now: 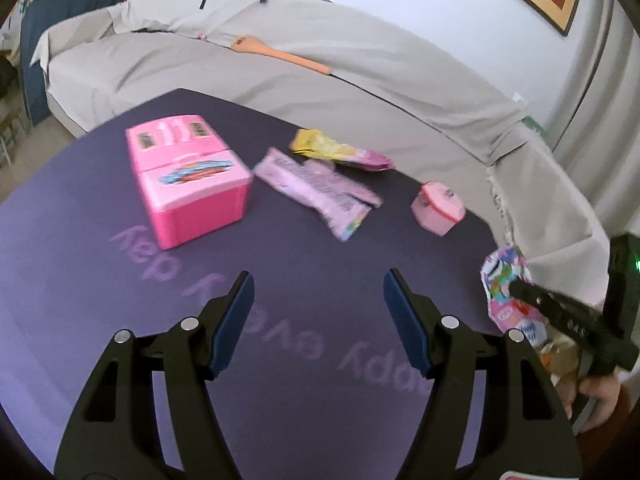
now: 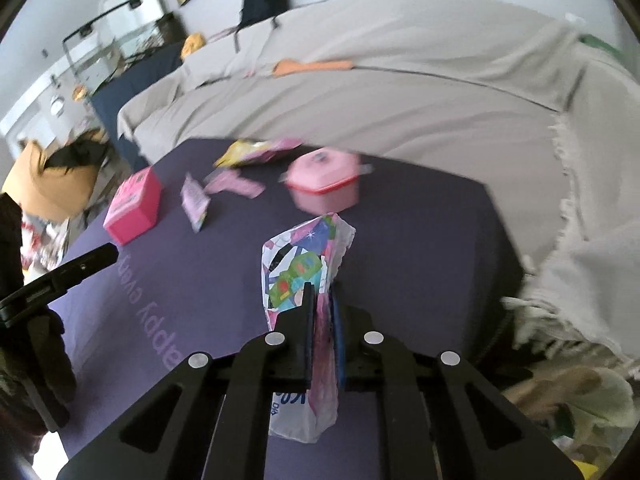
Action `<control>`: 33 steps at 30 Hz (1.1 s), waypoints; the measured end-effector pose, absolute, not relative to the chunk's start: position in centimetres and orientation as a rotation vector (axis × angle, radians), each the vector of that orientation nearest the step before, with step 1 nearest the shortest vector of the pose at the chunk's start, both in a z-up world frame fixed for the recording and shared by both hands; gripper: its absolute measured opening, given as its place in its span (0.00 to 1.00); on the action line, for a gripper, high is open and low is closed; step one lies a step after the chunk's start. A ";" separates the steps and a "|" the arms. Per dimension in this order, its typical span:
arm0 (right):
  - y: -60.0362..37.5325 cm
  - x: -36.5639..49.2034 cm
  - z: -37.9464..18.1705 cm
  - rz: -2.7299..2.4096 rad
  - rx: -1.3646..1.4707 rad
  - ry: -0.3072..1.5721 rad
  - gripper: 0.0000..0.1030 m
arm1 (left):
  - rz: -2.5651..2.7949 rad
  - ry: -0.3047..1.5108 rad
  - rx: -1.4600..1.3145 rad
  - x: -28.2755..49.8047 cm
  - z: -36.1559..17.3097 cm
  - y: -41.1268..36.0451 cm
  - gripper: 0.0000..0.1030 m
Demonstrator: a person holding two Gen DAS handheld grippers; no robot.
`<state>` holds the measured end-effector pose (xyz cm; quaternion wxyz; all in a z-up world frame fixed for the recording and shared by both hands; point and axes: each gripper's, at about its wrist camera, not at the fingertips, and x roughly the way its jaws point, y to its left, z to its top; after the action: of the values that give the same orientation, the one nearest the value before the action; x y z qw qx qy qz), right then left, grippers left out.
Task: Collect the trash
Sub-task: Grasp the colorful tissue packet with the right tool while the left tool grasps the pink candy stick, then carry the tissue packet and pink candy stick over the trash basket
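Above the purple printed table mat (image 1: 280, 280), the right gripper (image 2: 322, 316) is clamped on a crumpled multicoloured plastic wrapper (image 2: 304, 264), the left gripper (image 1: 318, 300) hangs wide and empty, and the pale pink wrapper (image 1: 316, 188) and yellow-and-pink wrapper (image 1: 340, 150) remain uncollected.

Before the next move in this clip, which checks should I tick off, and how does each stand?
1. Right gripper shut on the colourful plastic wrapper: ok.
2. Wrapper lifted off the purple table mat: ok.
3. Left gripper open and holding nothing: ok.
4. Pale pink wrapper and yellow-pink wrapper lie on the mat uncollected: not ok.
5. Trash container in view to drop into: cannot tell.
6. Pink toy box and small pink lidded pot lie apart from both grippers: ok.
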<state>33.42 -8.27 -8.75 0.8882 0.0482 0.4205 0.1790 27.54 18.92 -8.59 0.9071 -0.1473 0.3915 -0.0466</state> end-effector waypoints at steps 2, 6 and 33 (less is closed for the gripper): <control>-9.6 32.9 -8.6 0.356 0.124 0.857 0.10 | -0.098 0.813 -0.312 29.0 -8.7 18.0 0.62; -10.9 32.3 -8.4 0.357 0.152 0.823 0.10 | -0.026 0.820 -0.293 32.3 -8.9 16.7 0.62; -9.0 30.7 -7.9 0.438 0.158 0.819 0.10 | -0.075 0.832 -0.247 28.6 -7.8 18.7 0.25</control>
<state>30.74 -9.05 -7.91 0.8911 0.0761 0.3943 0.2112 28.56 18.66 -7.79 0.9065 -0.1198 0.4031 -0.0365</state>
